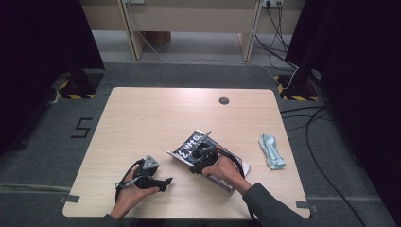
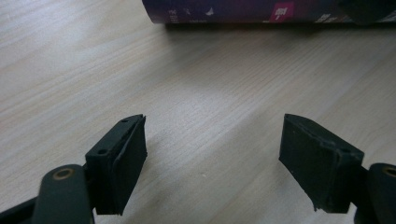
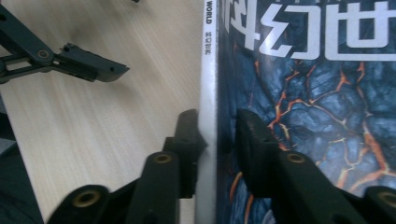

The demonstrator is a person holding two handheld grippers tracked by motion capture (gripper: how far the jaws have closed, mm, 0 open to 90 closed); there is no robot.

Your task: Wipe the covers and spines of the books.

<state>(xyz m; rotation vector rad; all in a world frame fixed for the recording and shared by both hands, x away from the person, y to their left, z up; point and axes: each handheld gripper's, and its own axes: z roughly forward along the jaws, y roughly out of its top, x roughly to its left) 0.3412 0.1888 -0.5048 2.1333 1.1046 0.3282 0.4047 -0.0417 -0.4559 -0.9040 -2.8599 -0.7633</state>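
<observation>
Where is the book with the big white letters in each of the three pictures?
High view: the book lies on the table, right of middle, partly under the right gripper.
Left gripper view: its edge runs along the top, beyond the open jaws.
Right gripper view: its cover takes up the right half, white spine in the middle.
Shared landmark: the pale wood table.

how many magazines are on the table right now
1. The magazine lies flat on the table toward its near right part, under the right gripper, whose jaws straddle its spine. Nothing shows whether another lies beneath it.
</observation>
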